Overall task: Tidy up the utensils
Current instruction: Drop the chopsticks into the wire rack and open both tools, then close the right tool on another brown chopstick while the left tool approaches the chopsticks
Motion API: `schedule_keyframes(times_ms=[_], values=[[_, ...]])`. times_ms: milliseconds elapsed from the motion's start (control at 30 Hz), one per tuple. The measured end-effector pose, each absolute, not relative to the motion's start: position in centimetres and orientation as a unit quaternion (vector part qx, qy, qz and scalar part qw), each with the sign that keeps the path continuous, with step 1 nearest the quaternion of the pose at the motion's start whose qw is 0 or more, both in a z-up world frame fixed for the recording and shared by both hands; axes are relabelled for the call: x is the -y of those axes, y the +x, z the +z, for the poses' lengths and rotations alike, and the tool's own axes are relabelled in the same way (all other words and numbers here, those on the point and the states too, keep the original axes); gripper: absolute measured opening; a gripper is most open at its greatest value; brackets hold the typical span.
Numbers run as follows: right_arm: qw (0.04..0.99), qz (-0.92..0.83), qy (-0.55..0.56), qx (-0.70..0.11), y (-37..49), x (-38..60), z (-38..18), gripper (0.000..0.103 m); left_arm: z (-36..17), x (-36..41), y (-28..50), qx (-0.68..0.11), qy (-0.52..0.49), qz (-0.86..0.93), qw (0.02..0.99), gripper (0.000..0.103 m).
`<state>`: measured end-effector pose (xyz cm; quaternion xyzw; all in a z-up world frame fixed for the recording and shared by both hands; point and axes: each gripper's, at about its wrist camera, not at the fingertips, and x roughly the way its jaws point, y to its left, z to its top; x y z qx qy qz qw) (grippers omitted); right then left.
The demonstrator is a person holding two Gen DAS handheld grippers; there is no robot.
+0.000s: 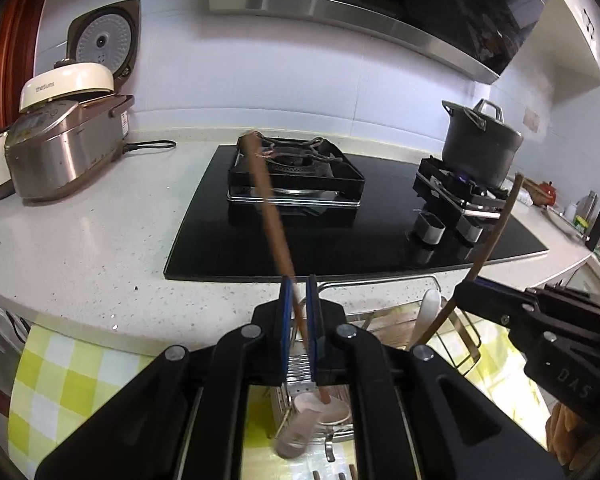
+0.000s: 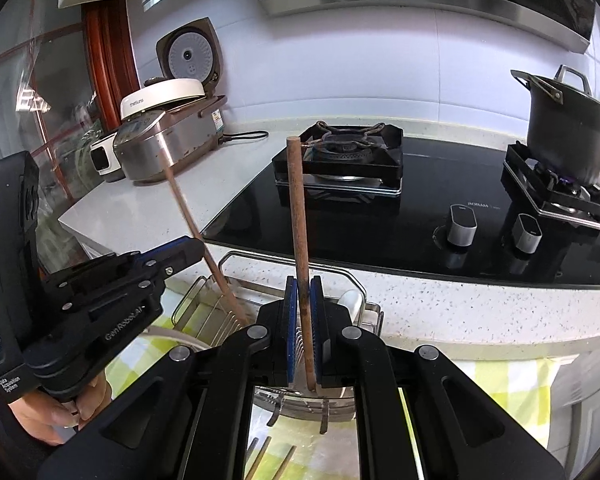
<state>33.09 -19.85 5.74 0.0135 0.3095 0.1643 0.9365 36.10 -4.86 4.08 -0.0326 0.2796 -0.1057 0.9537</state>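
My left gripper is shut on a brown chopstick that slants up and away over the hob, its lower end down in a wire utensil rack. My right gripper is shut on a second brown chopstick standing almost upright, its lower end in the same rack. Each view shows the other gripper beside it: the right one with its chopstick, the left one with its chopstick. A white spoon stands in the rack.
Behind the rack are a black glass hob, an empty burner and a dark pot over a lit flame. An open rice cooker stands at the left. A yellow checked cloth lies below. A hand holds the left gripper.
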Motion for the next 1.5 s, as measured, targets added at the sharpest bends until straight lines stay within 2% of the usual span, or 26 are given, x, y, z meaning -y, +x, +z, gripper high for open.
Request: schedule_keyframes(times_ms=[233, 467, 500, 533, 600, 700, 833, 967, 1100, 1367, 1500], values=[[0.941, 0.156, 0.022, -0.298, 31.2, 21.0, 7.2, 0.009, 6.7, 3.3, 33.8, -0.262, -0.04, -0.099, 0.959, 0.007], [0.944, 0.147, 0.041, -0.293, 27.0, 22.7, 7.8, 0.014, 8.5, 1.3, 28.0, -0.244, -0.044, -0.102, 0.963, 0.009], [0.944, 0.147, 0.046, -0.291, 26.1, 23.0, 7.6, 0.022, 8.3, 1.2, 26.8, -0.246, -0.041, -0.103, 0.963, 0.016], [0.945, 0.144, 0.049, -0.289, 25.1, 23.2, 7.3, 0.043, 8.0, 1.1, 25.9, -0.247, -0.039, -0.102, 0.963, 0.031], [0.948, 0.141, 0.049, -0.283, 23.3, 23.2, 6.8, 0.068, 7.1, 1.0, 24.0, -0.248, -0.039, -0.101, 0.963, 0.052], [0.946, 0.139, 0.037, -0.29, 21.0, 22.7, 5.4, 0.067, 5.0, 1.2, 22.0, -0.264, -0.029, -0.102, 0.959, 0.052], [0.944, 0.135, 0.037, -0.298, 18.9, 22.8, 3.5, 0.067, 1.7, 0.6, 19.6, -0.287, -0.032, -0.095, 0.953, 0.063], [0.938, 0.135, 0.058, -0.313, 17.2, 23.6, 1.3, 0.067, -1.0, -0.6, 17.7, -0.307, -0.05, -0.088, 0.947, 0.066], [0.933, 0.133, 0.074, -0.325, 15.9, 24.2, -0.7, 0.067, -3.0, -1.9, 16.0, -0.317, -0.063, -0.081, 0.943, 0.075], [0.92, 0.13, 0.084, -0.361, 14.5, 22.9, -5.6, 0.067, -6.7, -1.9, 13.6, -0.342, -0.056, -0.081, 0.935, 0.076], [0.912, 0.12, 0.082, -0.383, 14.9, 21.8, -8.0, 0.067, -8.3, -1.8, 13.3, -0.362, -0.05, -0.08, 0.927, 0.08]])
